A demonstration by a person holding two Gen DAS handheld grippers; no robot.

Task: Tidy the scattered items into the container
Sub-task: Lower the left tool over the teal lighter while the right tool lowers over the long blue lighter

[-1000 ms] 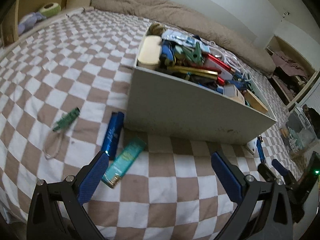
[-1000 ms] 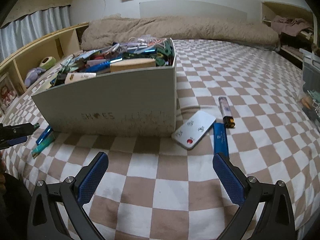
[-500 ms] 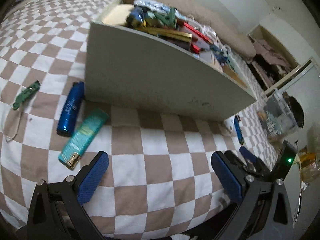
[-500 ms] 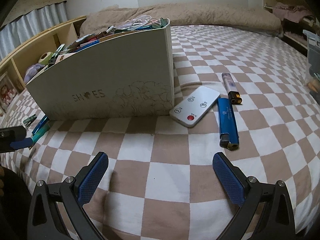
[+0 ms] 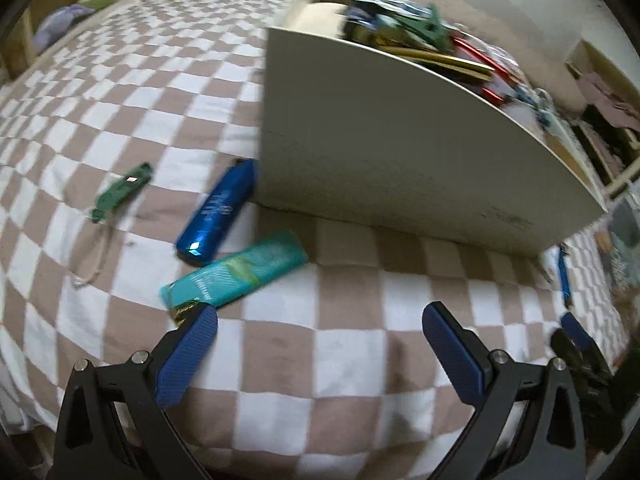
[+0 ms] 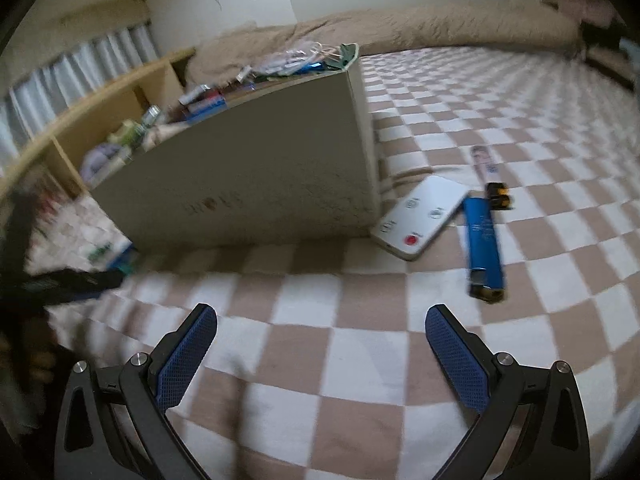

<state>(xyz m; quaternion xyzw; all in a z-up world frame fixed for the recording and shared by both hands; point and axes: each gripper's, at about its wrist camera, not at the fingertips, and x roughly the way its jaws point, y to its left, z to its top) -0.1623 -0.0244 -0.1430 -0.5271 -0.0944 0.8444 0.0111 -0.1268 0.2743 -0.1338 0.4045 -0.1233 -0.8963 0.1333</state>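
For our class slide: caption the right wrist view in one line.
Open right claw over checked bedspread, facing full box, remote and blue lighter.

A bedroom in a home: a wide bed [image 6: 500, 92] spread with a brown-and-white checked cover fills the room, a rumpled beige duvet [image 6: 400, 28] bunched along the far wall. Pale wooden cubby shelves [image 6: 100, 100] line one side beneath pleated curtains [image 6: 72, 68], soft toys [image 5: 68, 20] tucked in one cubby. Clothes [image 5: 608, 108] lie heaped in another wooden nook across the bed.
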